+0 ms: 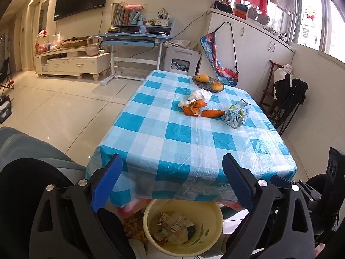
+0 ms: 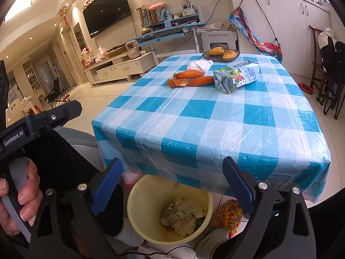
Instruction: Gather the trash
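Tools (image 1: 170, 179) above round yellow bin (image 1: 151, 211)

Left gripper (image 1: 172, 183) wide open, nothing between the blue pads (image 1: 106, 182). Directly below: yellow bin (image 1: 213, 222) holding crumpled wrappers (image 1: 174, 229). Ahead: blue-checked tablecloth (image 1: 183, 133). Farther ahead, slightly right: carrots (image 1: 200, 110) touching white tissue (image 1: 200, 95), dented drink carton (image 1: 237, 116) just beside, fruit bowl (image 1: 208, 82) beyond.
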A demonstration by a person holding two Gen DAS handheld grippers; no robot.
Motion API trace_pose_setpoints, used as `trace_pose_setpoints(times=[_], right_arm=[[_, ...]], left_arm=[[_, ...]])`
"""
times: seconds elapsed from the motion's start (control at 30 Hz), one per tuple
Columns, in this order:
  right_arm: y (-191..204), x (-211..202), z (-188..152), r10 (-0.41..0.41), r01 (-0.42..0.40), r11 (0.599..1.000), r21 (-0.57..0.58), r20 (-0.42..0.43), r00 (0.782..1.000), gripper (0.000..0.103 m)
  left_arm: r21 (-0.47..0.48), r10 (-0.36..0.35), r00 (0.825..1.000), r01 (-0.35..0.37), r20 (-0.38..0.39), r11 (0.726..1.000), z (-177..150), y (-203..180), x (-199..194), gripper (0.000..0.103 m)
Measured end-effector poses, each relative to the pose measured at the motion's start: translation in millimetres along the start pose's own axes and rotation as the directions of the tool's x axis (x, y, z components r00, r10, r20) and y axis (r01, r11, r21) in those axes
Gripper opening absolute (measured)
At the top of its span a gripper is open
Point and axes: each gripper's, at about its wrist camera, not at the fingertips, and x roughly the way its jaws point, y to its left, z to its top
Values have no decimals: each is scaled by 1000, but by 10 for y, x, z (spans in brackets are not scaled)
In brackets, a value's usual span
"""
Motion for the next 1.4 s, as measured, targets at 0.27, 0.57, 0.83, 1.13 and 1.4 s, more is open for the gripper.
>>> trace_pose_setpoints(times=[0.27,0.57,0.83,1.13,1.4], right_arm=[[5,13,-2,-6,6,1000,-3,-4,1000,91],[10,26,1,-5,5,1000,-5,-9,1000,91],[13,39,-19,-6,6,1000,-6,-10,1000,91],[26,50,-38,-13,13,1000,-8,-14,1000,91],[38,88,-42,-22,21,999,-29,-27,999,91]], left_arm=[[-1,1,1000,-1,0,1000,-6,-7,6,91],[0,4,1000,-4,-5,1000,-10,-4,13,91],[-3,7,1000,-7,-12,1000,-16,-1,31,91],[4,11,1000,-11,-9,1000,-22,-6,35,91],[-4,4,1000,-4,-4,1000,-8,2,18,91]])
